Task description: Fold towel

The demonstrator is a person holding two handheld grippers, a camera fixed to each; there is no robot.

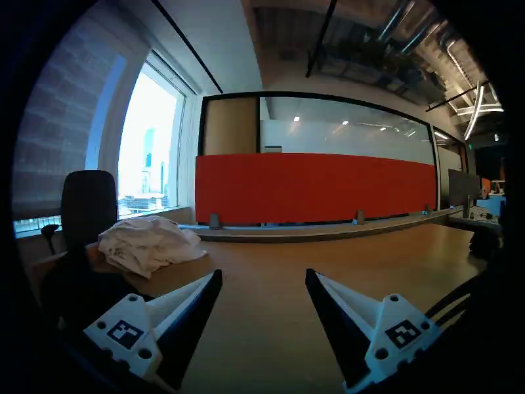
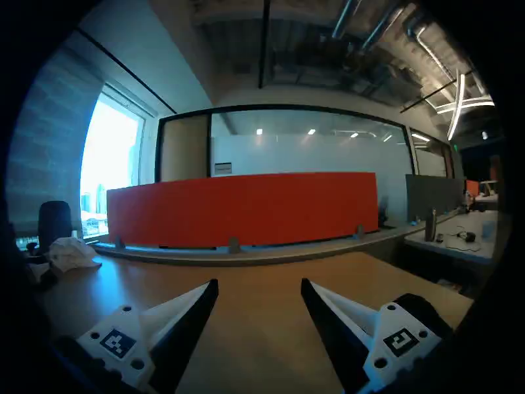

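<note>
A crumpled white towel (image 1: 149,243) lies in a heap on the wooden table (image 1: 275,315), at the far left of the left gripper view. My left gripper (image 1: 264,276) is open, low over the table, to the right of the towel and apart from it. In the right gripper view the same towel (image 2: 71,253) looks small, at the table's far left edge. My right gripper (image 2: 260,285) is open too, well away from the towel, with nothing between its fingers.
A red divider panel (image 1: 315,187) runs along the table's far edge (image 2: 243,209). A black office chair (image 1: 88,207) stands behind the towel by the window (image 1: 149,154). Other desks with a monitor (image 2: 430,197) lie to the right.
</note>
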